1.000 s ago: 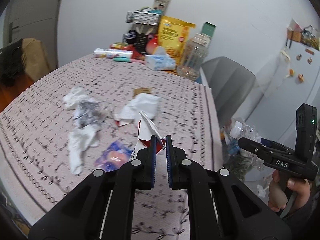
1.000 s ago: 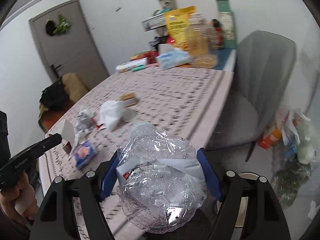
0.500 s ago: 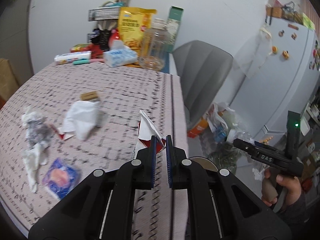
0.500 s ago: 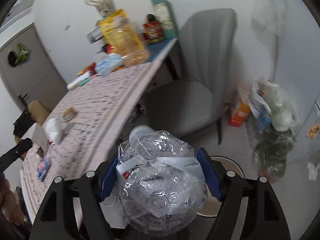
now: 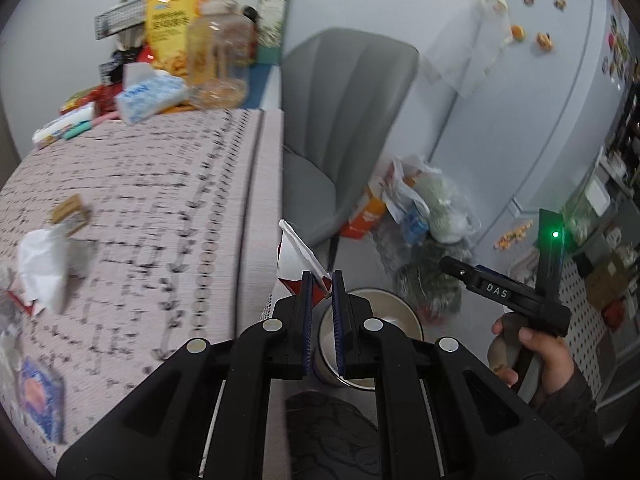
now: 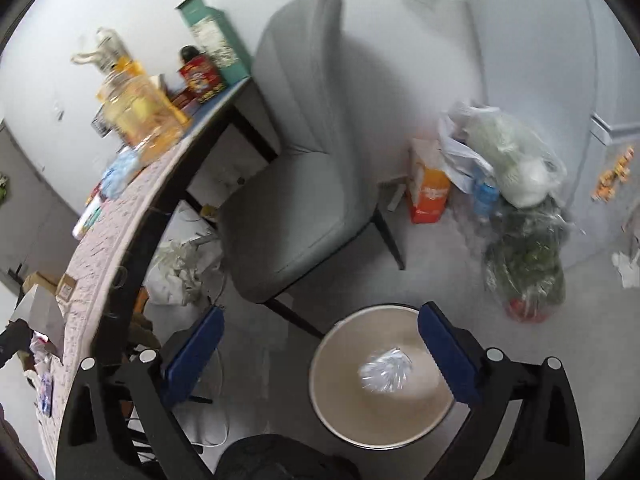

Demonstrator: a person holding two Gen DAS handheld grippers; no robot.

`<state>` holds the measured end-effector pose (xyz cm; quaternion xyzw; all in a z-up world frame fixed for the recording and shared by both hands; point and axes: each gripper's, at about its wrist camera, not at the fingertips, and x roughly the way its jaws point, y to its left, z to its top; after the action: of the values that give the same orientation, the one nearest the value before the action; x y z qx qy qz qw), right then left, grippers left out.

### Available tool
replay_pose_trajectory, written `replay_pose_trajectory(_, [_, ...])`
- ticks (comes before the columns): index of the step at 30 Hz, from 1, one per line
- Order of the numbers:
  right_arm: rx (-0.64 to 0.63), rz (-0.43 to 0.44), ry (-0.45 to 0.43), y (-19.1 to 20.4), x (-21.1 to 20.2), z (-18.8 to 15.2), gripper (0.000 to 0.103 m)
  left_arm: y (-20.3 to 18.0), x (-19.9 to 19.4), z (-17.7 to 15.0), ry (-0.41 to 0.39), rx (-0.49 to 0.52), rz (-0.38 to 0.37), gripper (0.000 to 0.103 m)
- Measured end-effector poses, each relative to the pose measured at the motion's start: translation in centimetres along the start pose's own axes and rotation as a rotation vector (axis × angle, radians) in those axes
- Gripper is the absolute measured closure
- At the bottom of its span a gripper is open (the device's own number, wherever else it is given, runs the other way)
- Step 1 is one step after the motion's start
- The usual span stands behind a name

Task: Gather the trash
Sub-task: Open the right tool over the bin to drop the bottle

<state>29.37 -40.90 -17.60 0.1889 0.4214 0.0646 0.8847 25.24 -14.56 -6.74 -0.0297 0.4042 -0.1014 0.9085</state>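
**Crumpled bottle in the bin, paper scrap clamped over the table edge**

The right gripper (image 6: pixel 320 354) hangs over a round metal-rimmed trash bin (image 6: pixel 344 420) on the pale floor. Its blue-padded jaws stand wide apart, having just opened, with nothing between them. The crushed clear plastic bottle (image 6: pixel 385 371), a glittering crinkled lump, is inside the bin against its smooth tan inner wall.

The left gripper (image 5: pixel 321 286) has its jaws pressed together on a folded red-and-white paper wrapper (image 5: pixel 294 254), whose stiff white corner sticks up above the ribbed blue pads. It is held beside the right edge of the table (image 5: pixel 224 216), above the bin's rim (image 5: pixel 404 308).

The table wears a pinkish cloth with dark stitched patterning. On it, to the left, lie a crumpled white tissue (image 5: pixel 42 264), a small brown card box (image 5: pixel 70 212) and a glossy blue packet (image 5: pixel 40 400). A grey padded chair (image 6: pixel 296 184) stands just beyond the bin, and bulging clear plastic bags (image 6: pixel 516 160) slump on the floor to the far right.
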Motion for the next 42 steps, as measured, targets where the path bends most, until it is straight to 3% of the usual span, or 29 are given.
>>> replay_pose_trajectory(6, [0.0, -0.038, 0.036, -3.8, -2.0, -1.6, 0.008, -4.1, 3.9, 0.1, 0.077, 0.058, -0.051, 0.093])
replay_pose_trajectory(16, [0.018, -0.072, -0.032, -7.4, -8.3, -1.8, 0.008, -10.3, 8.8, 0.5, 0.152, 0.09, -0.133, 0.091])
replay_pose_trajectory(18, [0.017, -0.068, -0.04, -7.6, -9.0, -2.0, 0.008, -10.9, 9.2, 0.9, 0.155, 0.083, -0.156, 0.064])
replay_pose_trajectory(19, [0.017, -0.069, -0.042, -7.5, -9.1, -2.0, 0.008, -11.0, 9.3, 1.0, 0.148, 0.076, -0.17, 0.032])
replay_pose_trajectory(20, [0.018, -0.069, -0.044, -7.5, -9.3, -2.0, 0.008, -10.9, 8.9, 1.1, 0.123, 0.066, -0.186, 0.024])
replay_pose_trajectory(24, [0.016, -0.061, -0.047, -7.0, -9.6, -2.1, 0.008, -10.1, 7.5, 1.8, 0.082, 0.059, -0.198, 0.018])
replay_pose_trajectory(29, [0.004, -0.035, -0.056, -5.2, -9.9, -2.3, 0.008, -7.5, 5.2, 2.0, 0.048, 0.028, -0.152, 0.014])
replay_pose_trajectory(35, [-0.038, 0.001, -0.064, -1.9, -10.8, -2.6, 0.008, -3.7, 1.3, 1.5, -0.023, -0.051, -0.137, 0.014])
replay_pose_trajectory(42, [-0.085, 0.034, -0.093, 2.3, -12.2, -2.6, 0.008, 0.2, -3.5, 0.6, -0.12, -0.108, -0.067, 0.014])
